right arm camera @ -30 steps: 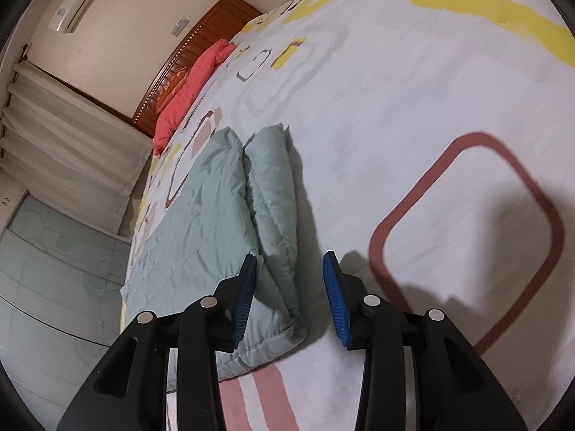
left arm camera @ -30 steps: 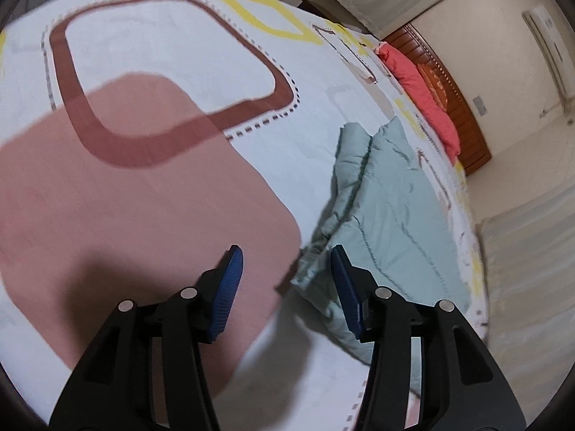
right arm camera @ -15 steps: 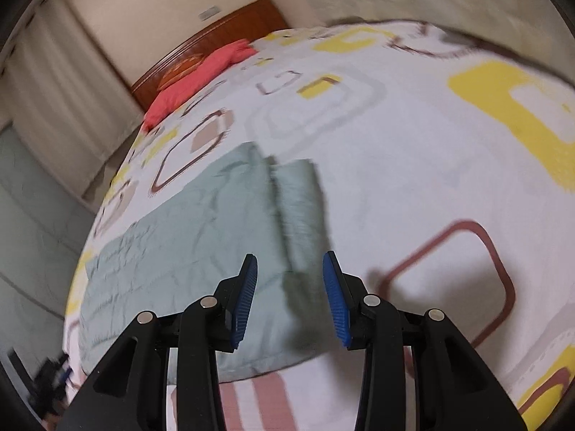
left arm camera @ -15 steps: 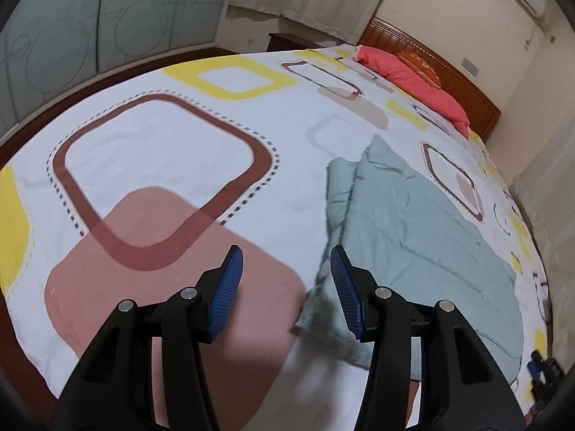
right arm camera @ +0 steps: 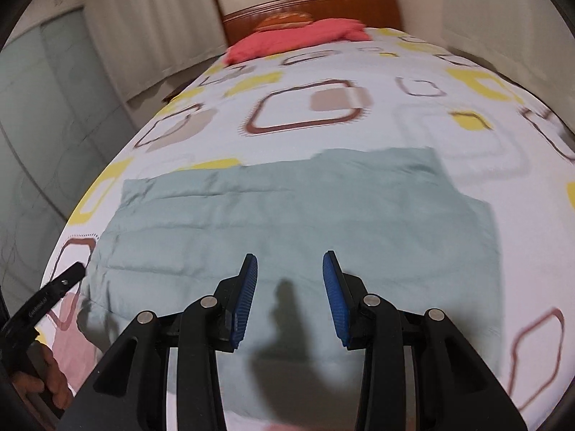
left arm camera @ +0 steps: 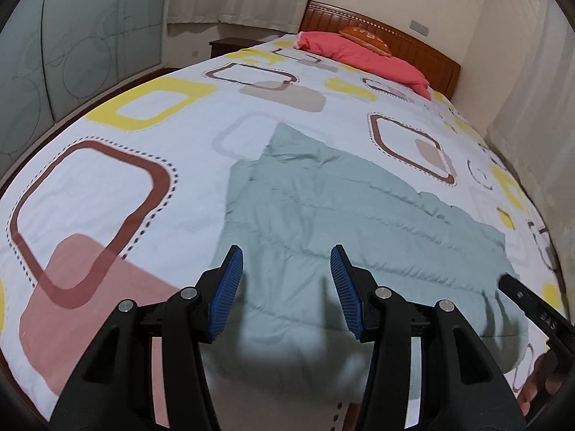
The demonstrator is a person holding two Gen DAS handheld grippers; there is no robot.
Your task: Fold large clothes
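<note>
A pale green padded garment (left arm camera: 359, 222) lies folded flat on the bed; it also shows in the right wrist view (right arm camera: 294, 222). My left gripper (left arm camera: 286, 276) is open and empty, held above the garment's near edge. My right gripper (right arm camera: 289, 280) is open and empty, held above the garment's near middle. The other gripper's black tip shows at the right edge of the left wrist view (left arm camera: 532, 305) and at the left edge of the right wrist view (right arm camera: 46, 298).
The bed has a white cover (left arm camera: 107, 179) with brown, yellow and pink squares. A red pillow (left arm camera: 359, 57) lies by the wooden headboard (left arm camera: 395, 39). Curtains and glass wardrobe doors (left arm camera: 72, 43) stand to the left.
Both grippers have lifted and tilted up from the bed surface, so both views now look along the bed toward the headboard. Both stay open and empty.
</note>
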